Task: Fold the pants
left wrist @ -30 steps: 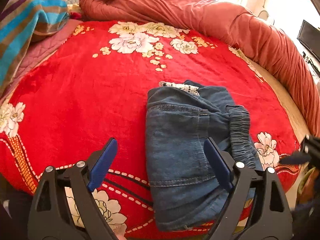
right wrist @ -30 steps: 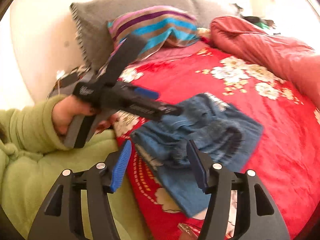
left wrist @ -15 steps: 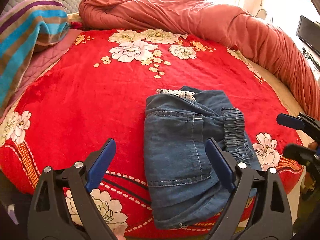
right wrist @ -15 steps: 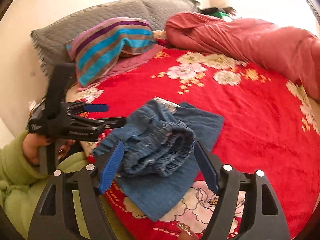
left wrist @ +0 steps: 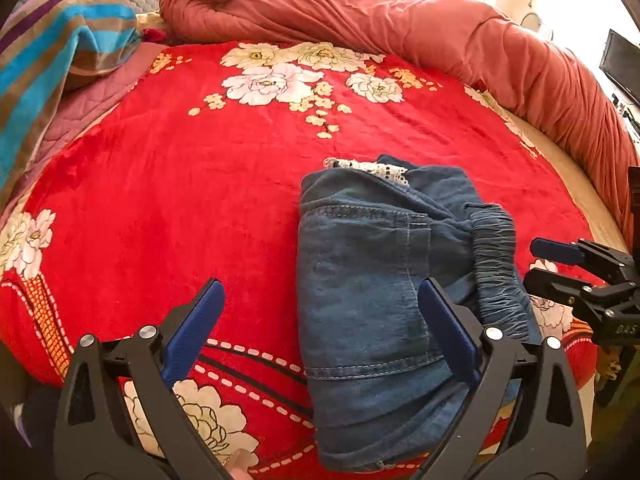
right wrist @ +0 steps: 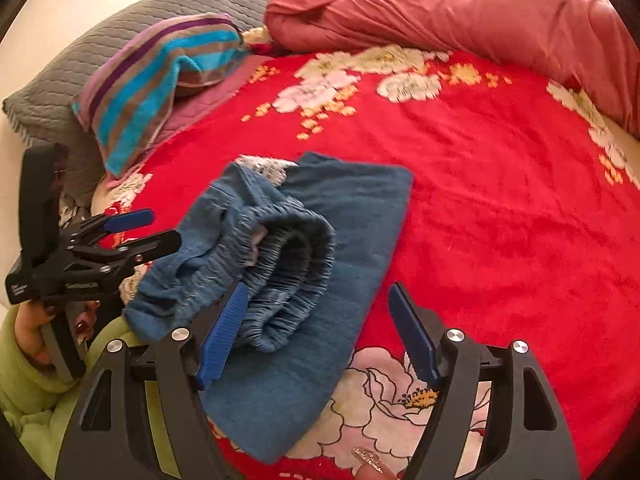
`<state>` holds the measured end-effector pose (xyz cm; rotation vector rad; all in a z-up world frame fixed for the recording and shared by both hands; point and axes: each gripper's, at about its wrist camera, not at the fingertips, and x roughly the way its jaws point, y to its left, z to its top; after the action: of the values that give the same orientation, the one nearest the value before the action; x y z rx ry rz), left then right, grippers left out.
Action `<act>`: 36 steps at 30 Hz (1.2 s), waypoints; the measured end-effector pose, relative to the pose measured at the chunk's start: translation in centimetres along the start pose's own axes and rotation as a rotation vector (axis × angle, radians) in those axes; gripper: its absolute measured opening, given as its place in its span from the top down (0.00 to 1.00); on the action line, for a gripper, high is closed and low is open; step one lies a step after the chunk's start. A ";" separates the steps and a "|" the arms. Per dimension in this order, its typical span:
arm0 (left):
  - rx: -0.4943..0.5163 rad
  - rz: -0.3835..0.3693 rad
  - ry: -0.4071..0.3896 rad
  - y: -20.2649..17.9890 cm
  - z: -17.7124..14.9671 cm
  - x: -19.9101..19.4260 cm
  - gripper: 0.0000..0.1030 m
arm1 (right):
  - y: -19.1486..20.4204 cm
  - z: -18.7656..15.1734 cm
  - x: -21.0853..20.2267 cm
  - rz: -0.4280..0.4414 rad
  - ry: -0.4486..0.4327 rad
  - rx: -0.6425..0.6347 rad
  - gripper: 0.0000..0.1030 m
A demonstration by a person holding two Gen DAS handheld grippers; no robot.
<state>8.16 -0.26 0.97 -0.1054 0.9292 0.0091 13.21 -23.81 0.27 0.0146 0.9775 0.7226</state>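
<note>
Blue denim pants (left wrist: 372, 280) lie folded into a thick bundle on the red flowered blanket (left wrist: 180, 208), elastic waistband (left wrist: 494, 264) on the right. My left gripper (left wrist: 320, 320) hovers over the bundle's near left part, its jaws opening, the pads clear of the cloth. In the right wrist view the pants (right wrist: 360, 216) show their gathered waistband (right wrist: 292, 264) on top. My right gripper (right wrist: 318, 332) stands open just above the bundle's near edge, its left pad beside the waistband. Each gripper shows in the other's view: the right gripper (left wrist: 534, 264) and the left gripper (right wrist: 164, 227).
A rolled pink-red quilt (left wrist: 400, 28) runs along the bed's far and right sides. A striped pillow (left wrist: 52, 52) and a grey quilted cushion (right wrist: 80, 80) lie at the head. A person's green sleeve (right wrist: 24, 392) is at the bed's near edge. A dark screen (left wrist: 622, 64) stands far right.
My right gripper has rolled level and come down closer to the pants, entering the left wrist view at the right. My left gripper's jaws have widened a little; it has barely moved.
</note>
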 end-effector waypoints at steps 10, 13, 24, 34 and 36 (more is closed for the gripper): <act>-0.018 -0.025 0.049 0.8 -0.2 2.3 0.12 | -1.8 -0.2 3.0 0.052 0.076 0.110 0.27; -0.032 -0.042 0.059 1.0 -0.1 2.9 0.12 | -1.8 0.1 3.4 0.058 0.078 0.112 0.27; -0.078 -0.211 0.103 0.4 0.6 4.6 0.38 | -1.6 0.8 5.0 0.115 0.059 0.078 0.45; -0.046 -0.213 0.061 -1.2 1.9 3.2 0.60 | 0.2 2.6 3.0 0.151 -0.042 -0.006 0.78; -0.044 -0.203 0.045 -1.3 2.4 2.9 0.61 | 0.4 3.2 2.9 0.148 -0.052 -0.022 0.78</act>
<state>11.94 -1.39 0.17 -0.2412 0.9601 -0.1611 16.38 -20.88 0.09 0.0867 0.9251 0.8646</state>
